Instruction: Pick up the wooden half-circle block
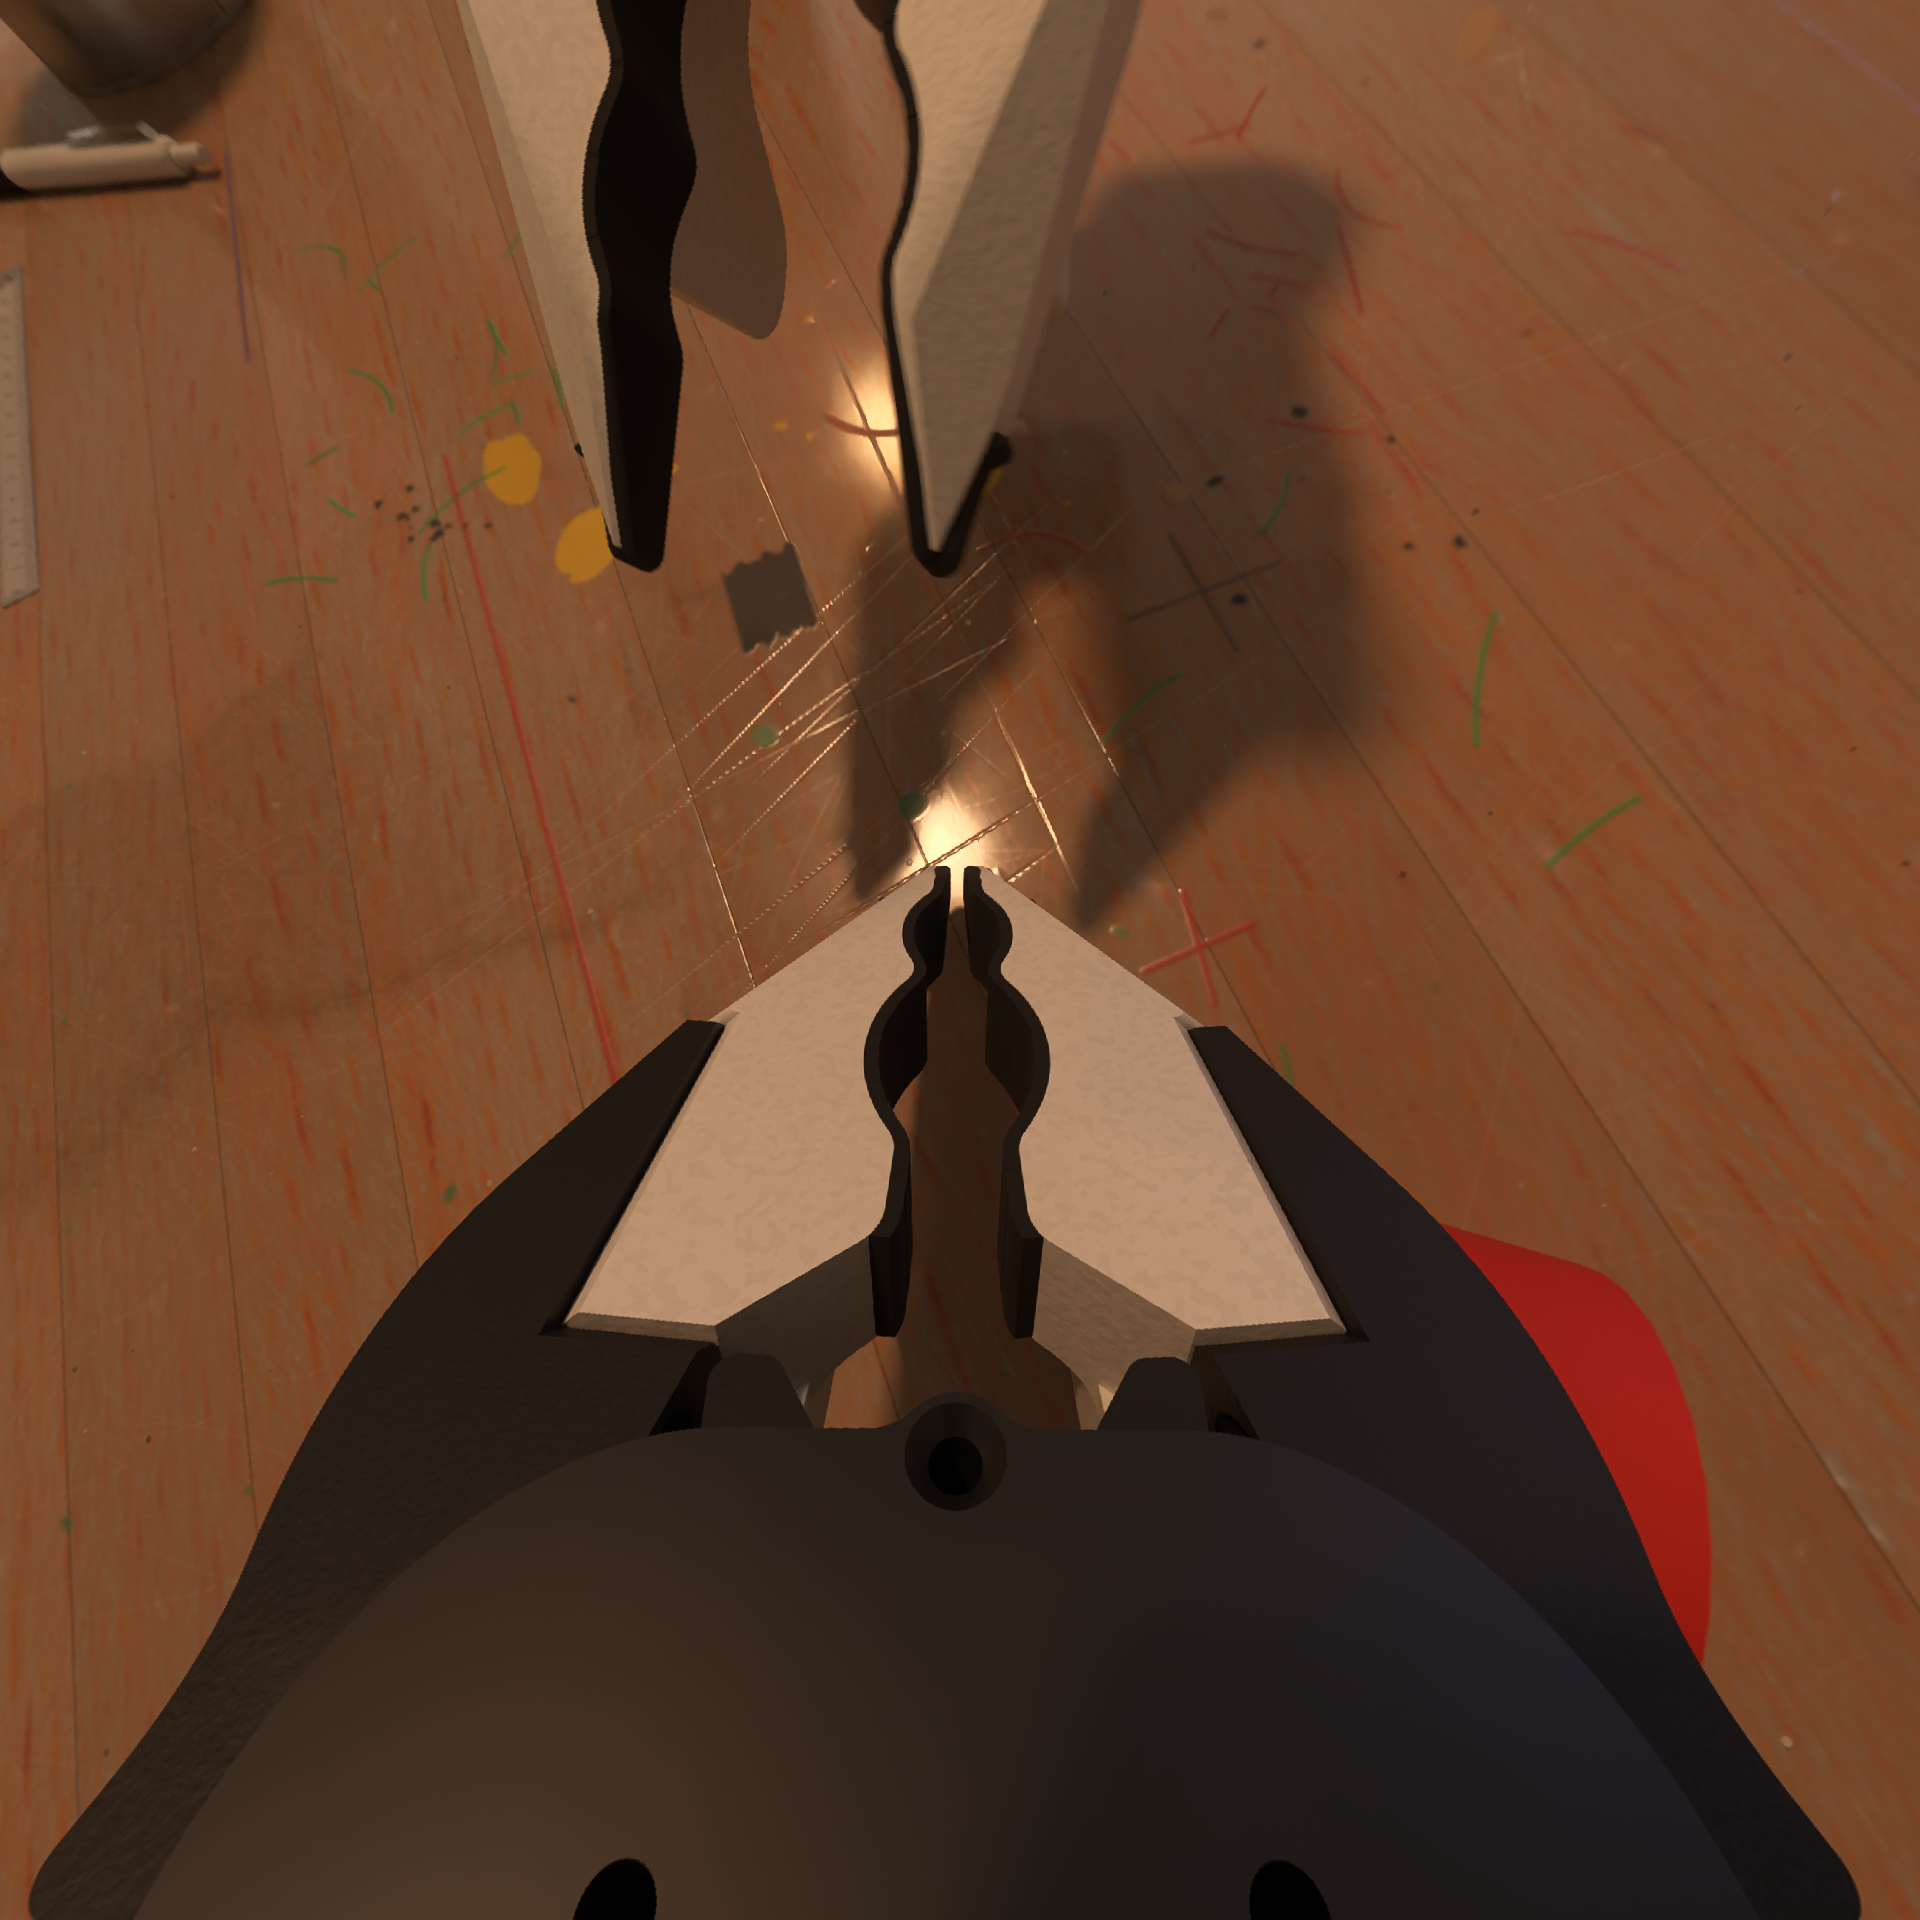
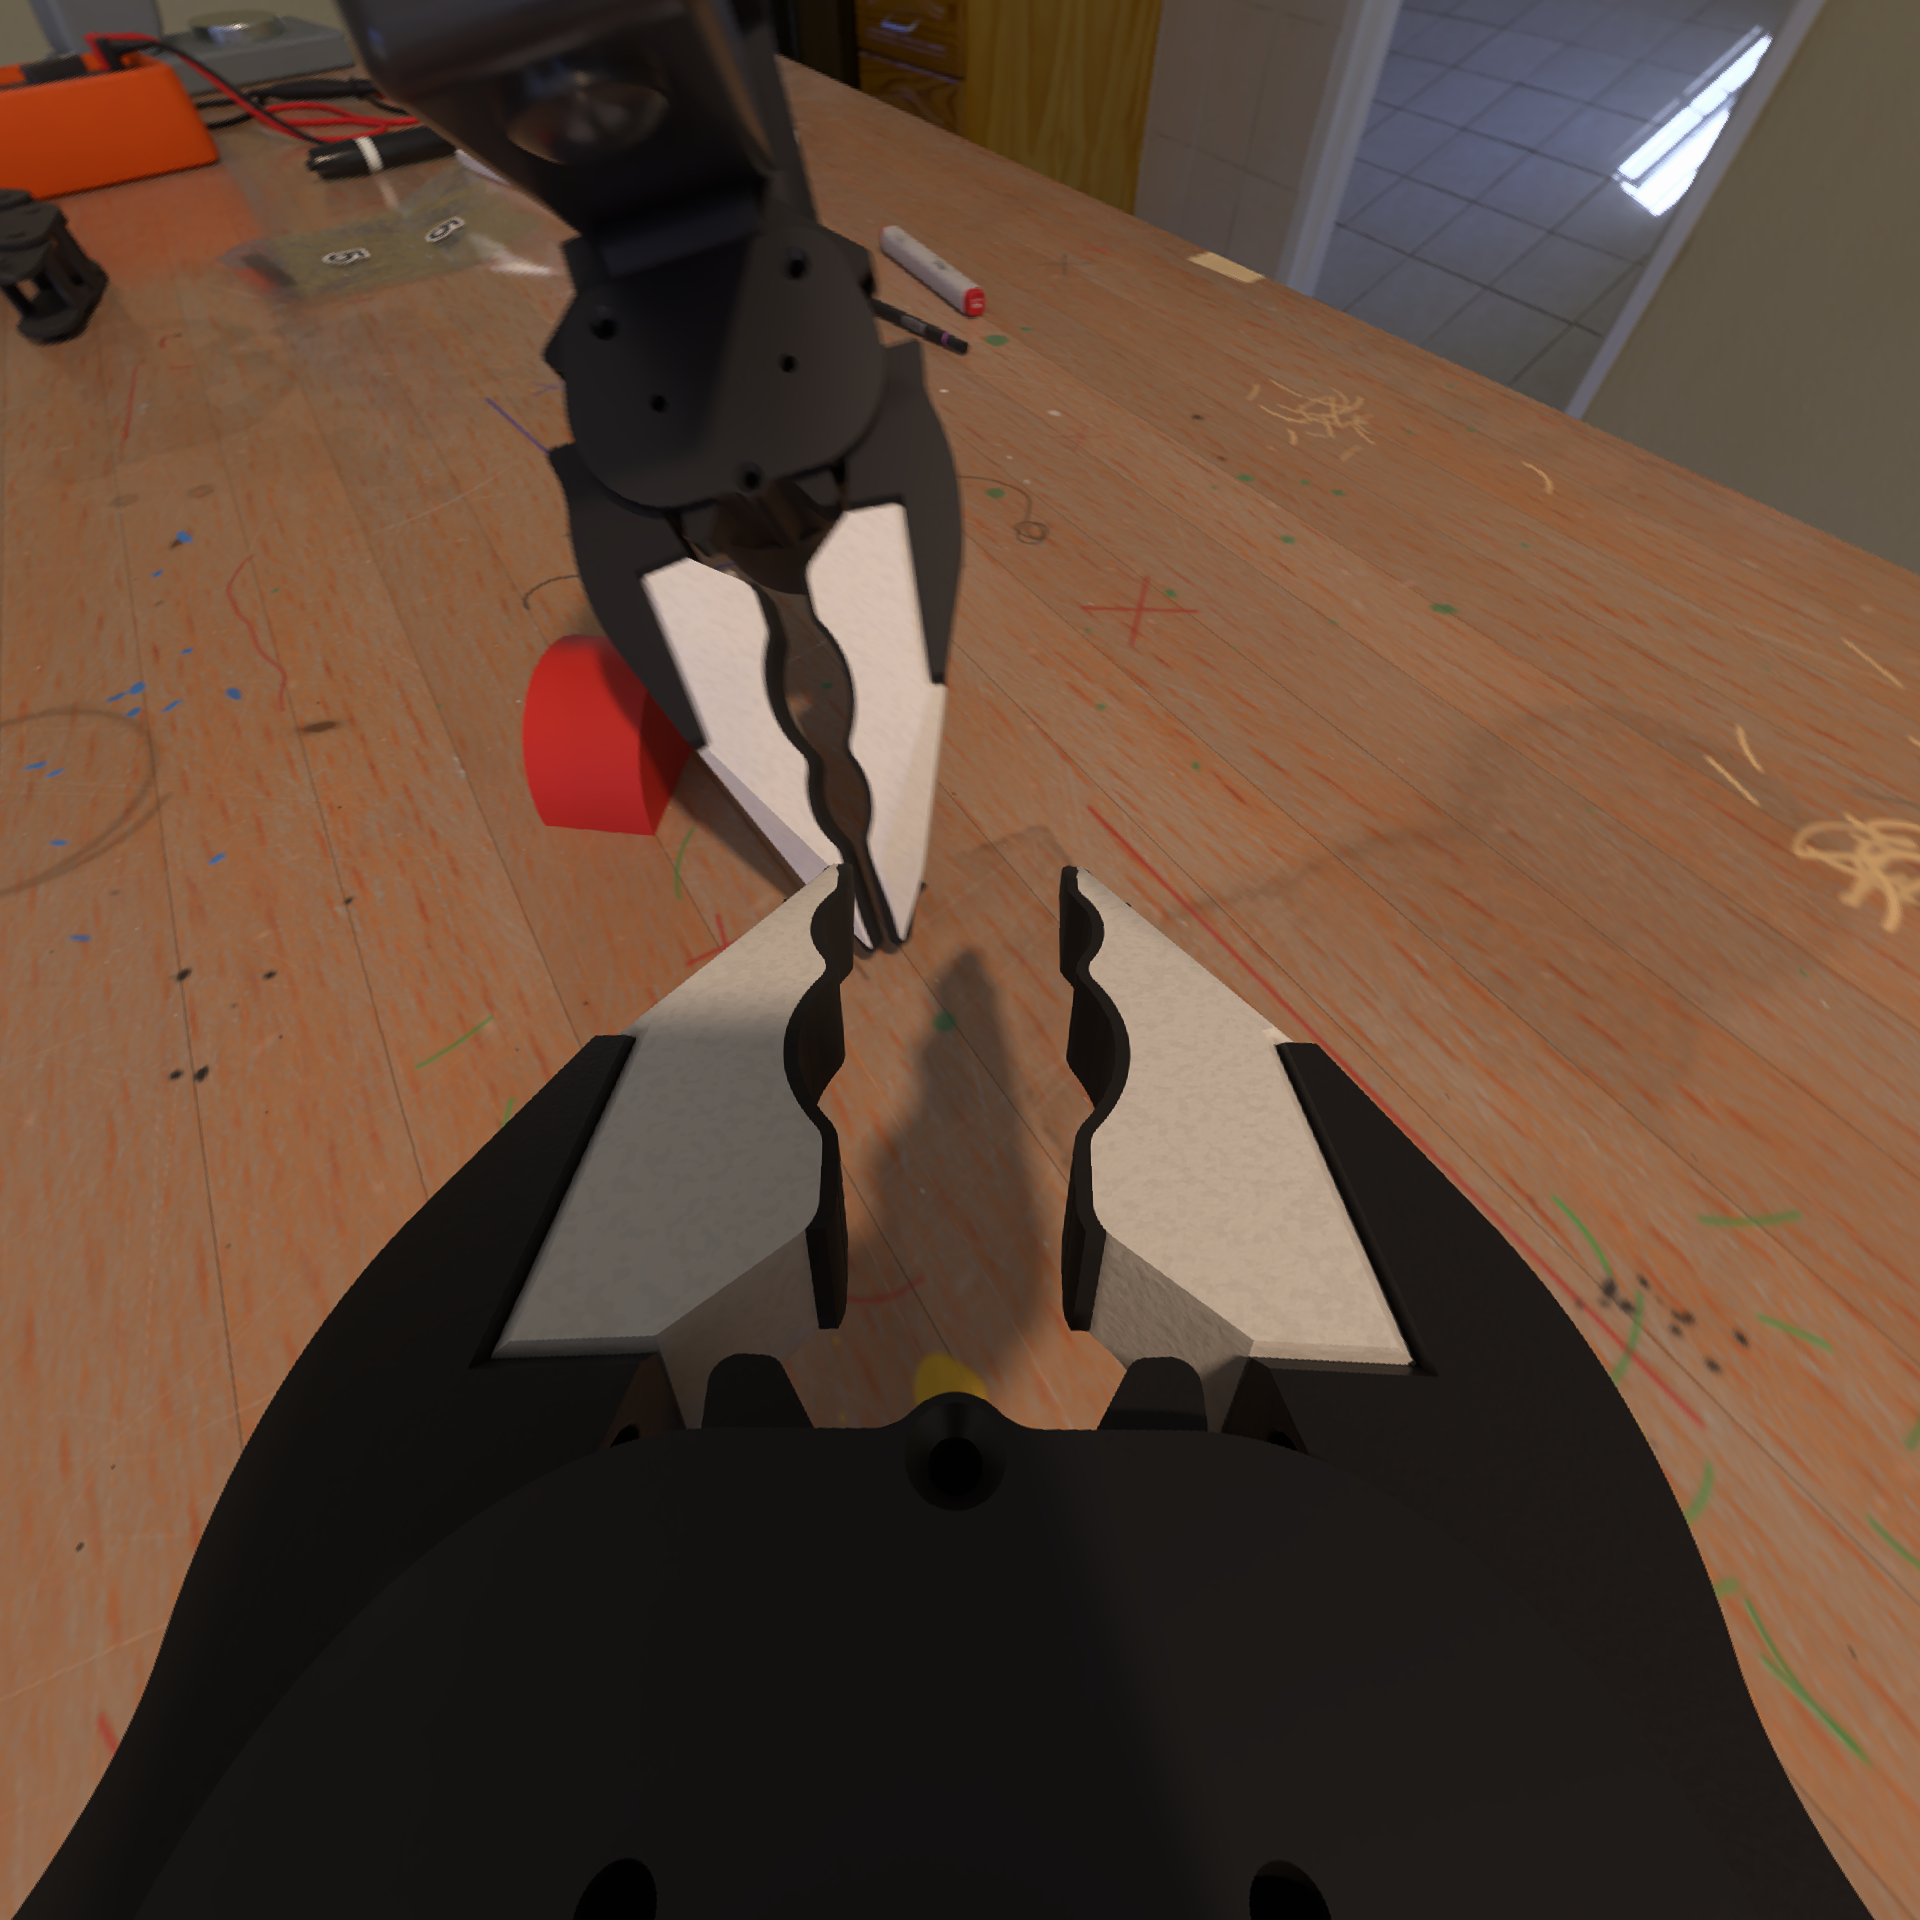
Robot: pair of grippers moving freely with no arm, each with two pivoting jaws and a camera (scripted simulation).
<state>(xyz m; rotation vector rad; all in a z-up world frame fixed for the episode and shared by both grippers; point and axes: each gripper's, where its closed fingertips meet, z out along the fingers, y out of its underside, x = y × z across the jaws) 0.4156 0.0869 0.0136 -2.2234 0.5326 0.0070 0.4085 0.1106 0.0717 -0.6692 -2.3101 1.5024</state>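
A pale wooden block with a rounded end [image 1: 732, 239] shows in the left wrist view, seen through the gap between the right gripper's fingers and lying beyond them. It does not show in the right wrist view. My right gripper [image 2: 956, 883] is open and empty above the table; it also shows in the left wrist view [image 1: 784, 566]. My left gripper [image 1: 958, 873] is shut and empty, tips low over the wooden table [image 1: 312, 935], facing the right gripper tip to tip [image 2: 883, 935]. A red half-circle block [image 2: 592, 748] stands beside the left gripper [image 1: 1558, 1403].
A white marker [image 2: 930, 272] and a black pen [image 2: 920, 324] lie behind the left gripper. An orange box [image 2: 94, 125], a black part [image 2: 42, 275] and a clear sheet [image 2: 384, 239] sit at the far left. The table's edge [image 2: 1455, 343] runs along the right. A ruler [image 1: 10, 436] lies at the left.
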